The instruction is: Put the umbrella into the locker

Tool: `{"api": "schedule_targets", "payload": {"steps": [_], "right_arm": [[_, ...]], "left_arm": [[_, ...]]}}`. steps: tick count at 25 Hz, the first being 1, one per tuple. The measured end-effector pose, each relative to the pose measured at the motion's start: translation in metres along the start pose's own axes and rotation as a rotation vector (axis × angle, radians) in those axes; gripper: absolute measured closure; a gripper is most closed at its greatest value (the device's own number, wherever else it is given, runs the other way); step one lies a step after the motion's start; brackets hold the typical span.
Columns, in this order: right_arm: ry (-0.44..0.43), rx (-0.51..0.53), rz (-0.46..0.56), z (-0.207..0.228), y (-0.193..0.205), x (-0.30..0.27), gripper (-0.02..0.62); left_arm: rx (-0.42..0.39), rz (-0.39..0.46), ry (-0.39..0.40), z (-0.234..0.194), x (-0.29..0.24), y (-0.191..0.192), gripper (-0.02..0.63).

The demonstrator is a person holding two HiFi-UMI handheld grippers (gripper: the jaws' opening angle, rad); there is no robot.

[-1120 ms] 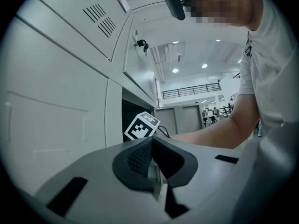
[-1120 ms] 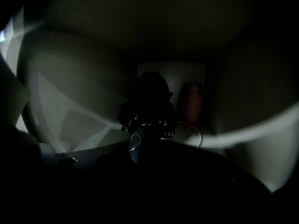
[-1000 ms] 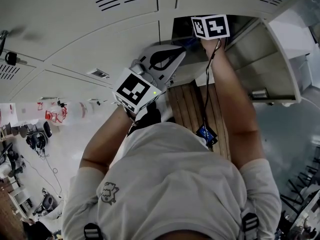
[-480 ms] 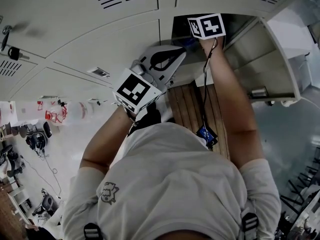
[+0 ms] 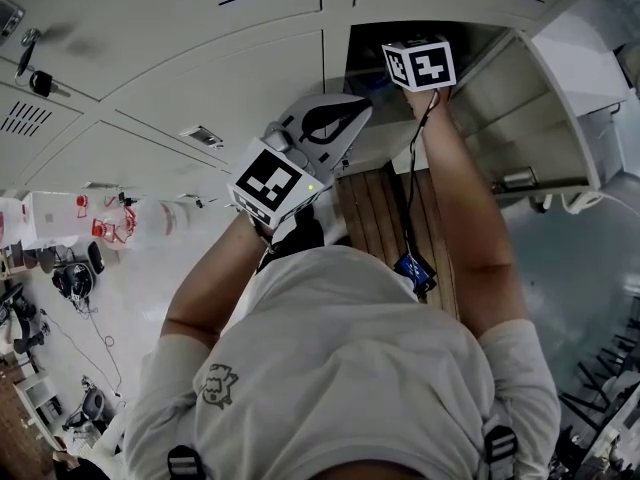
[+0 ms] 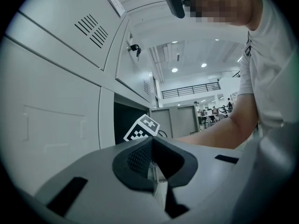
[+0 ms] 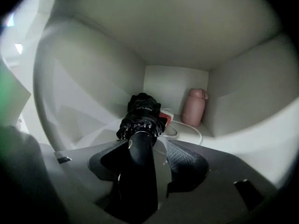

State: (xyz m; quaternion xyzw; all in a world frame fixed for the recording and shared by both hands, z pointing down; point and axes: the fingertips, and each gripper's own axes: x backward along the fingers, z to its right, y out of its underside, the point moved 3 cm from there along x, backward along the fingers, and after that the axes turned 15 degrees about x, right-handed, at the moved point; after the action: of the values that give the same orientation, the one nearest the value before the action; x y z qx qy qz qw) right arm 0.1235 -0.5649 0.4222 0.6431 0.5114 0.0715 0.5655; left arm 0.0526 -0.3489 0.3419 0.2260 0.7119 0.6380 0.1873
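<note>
The black folded umbrella (image 7: pixel 140 115) lies inside the open locker compartment (image 7: pixel 93 92), with its handle running back between my right gripper's (image 7: pixel 149 146) jaws. Those jaws have just been opening. A gap shows between the handle and the right pad (image 7: pixel 184 160), so the gripper is open around it. In the head view only the right gripper's marker cube (image 5: pixel 420 65) shows at the locker mouth (image 5: pixel 480 78); the jaws and the umbrella are hidden there. My left gripper (image 5: pixel 340 118) hangs level in front of the shut locker doors, its fingertips together and nothing in them (image 6: pixel 154 157).
A pink bottle (image 7: pixel 194 107) stands at the compartment's back right. A white cable with a red-and-white block (image 7: pixel 166 116) lies behind the umbrella. The locker door (image 5: pixel 570 88) stands open to the right. Shut lockers (image 5: pixel 150 58) fill the left, and a wooden bench (image 5: pixel 385 208) is below.
The head view has tilted a little, so the lockers and the right marker cube sit slightly lower in it. Both arms stay nearly where they were.
</note>
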Motion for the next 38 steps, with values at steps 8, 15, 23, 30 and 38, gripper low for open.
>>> {"api": "schedule_targets", "payload": {"steps": [8, 15, 23, 30, 38], "right_arm": [[-0.088, 0.015, 0.055, -0.023, -0.001, 0.022, 0.328], [-0.046, 0.003, 0.119, -0.033, -0.004, 0.066, 0.328], [0.033, -0.051, 0.233, -0.053, 0.003, 0.139, 0.348], [0.065, -0.105, 0.385, -0.085, 0.010, 0.215, 0.506], [0.083, -0.101, 0.452, -0.116, 0.016, 0.265, 0.549]], "left_arm": [[-0.005, -0.001, 0.001, 0.013, 0.008, 0.005, 0.595], [-0.041, -0.014, 0.025, 0.034, 0.013, 0.005, 0.595], [-0.017, -0.001, 0.036, 0.047, 0.012, 0.009, 0.595], [0.003, 0.024, 0.042, 0.062, 0.018, 0.011, 0.595], [0.027, 0.041, 0.038, 0.082, 0.031, 0.016, 0.595]]}}
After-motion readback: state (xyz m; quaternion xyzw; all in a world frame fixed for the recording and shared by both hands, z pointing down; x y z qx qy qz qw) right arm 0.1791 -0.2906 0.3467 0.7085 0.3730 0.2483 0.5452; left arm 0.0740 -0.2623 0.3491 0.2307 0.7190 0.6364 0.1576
